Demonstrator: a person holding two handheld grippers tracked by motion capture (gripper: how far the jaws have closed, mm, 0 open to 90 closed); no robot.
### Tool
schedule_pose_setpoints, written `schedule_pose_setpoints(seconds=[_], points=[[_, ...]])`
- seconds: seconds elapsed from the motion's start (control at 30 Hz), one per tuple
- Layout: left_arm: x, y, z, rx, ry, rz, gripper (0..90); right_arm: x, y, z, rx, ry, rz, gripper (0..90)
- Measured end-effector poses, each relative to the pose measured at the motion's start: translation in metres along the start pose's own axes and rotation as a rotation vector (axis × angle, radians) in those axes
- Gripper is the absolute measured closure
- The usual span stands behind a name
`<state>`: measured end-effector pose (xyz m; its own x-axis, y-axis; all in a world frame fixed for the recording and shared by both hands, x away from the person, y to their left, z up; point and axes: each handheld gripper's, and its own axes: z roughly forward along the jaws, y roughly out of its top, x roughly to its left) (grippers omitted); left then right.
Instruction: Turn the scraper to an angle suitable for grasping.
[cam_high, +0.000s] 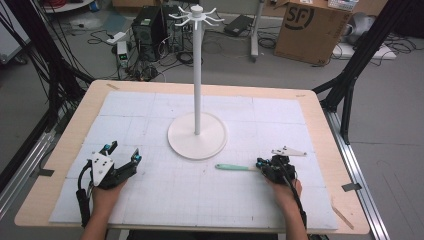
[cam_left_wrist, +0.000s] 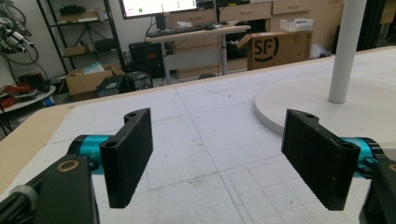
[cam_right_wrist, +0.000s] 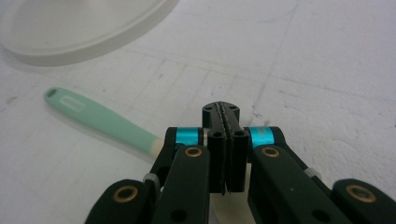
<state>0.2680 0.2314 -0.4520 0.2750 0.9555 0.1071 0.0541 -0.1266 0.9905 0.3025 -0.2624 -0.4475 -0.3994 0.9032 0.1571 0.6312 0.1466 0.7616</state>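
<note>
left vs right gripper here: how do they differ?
Jaws: the left gripper stands wide open with nothing between its pads; the right gripper has its jaws pressed together.
Contact: the left gripper sits over bare white mat; the right gripper sits at the end of the green-handled tool, whose far end runs under it; whether it is gripped is hidden.
Shared: black jaws, teal joints, each in a hand low at the table.

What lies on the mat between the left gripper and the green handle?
Nothing: in the high view, the stretch of white mat between the left gripper and the green handle is bare. The round stand base sits farther back.
</note>
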Motion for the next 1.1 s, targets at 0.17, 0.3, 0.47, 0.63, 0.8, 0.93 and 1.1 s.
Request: schedule_pose_setpoints(seconds=[0.17,0.3,0.47,0.63,0.8,0.93,1.1], points=[[0.000,0.000,0.000,-0.001,-0.001,-0.001,25.5,-0.001,-0.001,0.000,0.032,0.003,0.010,90.0],[0.000,0.000,0.000,-0.001,-0.001,-0.001,25.5,0.001,-0.001,-0.001,0.041,0.009,0.003,90.0],[0.000,0.000,0.000,-0.001,-0.001,0.000,25.5,0.003,-0.004,-0.004,0.052,0.024,0.022,90.0],[0.000,0.000,0.000,-0.002,0.000,-0.002,25.5,0.008,-0.007,-0.008,0.060,0.038,0.022,90.0],[0.000,0.000,0.000,-0.002,0.000,-0.001,25.5,0.015,-0.013,-0.013,0.059,0.059,0.008,90.0],[0.000,0.000,0.000,-0.002,0.000,-0.002,25.5,0.019,-0.019,-0.017,0.049,0.072,-0.003,90.0],[0.000,0.000,0.000,-0.002,-0.001,-0.001,25.5,0.023,-0.024,-0.021,0.052,0.083,0.003,90.0]])
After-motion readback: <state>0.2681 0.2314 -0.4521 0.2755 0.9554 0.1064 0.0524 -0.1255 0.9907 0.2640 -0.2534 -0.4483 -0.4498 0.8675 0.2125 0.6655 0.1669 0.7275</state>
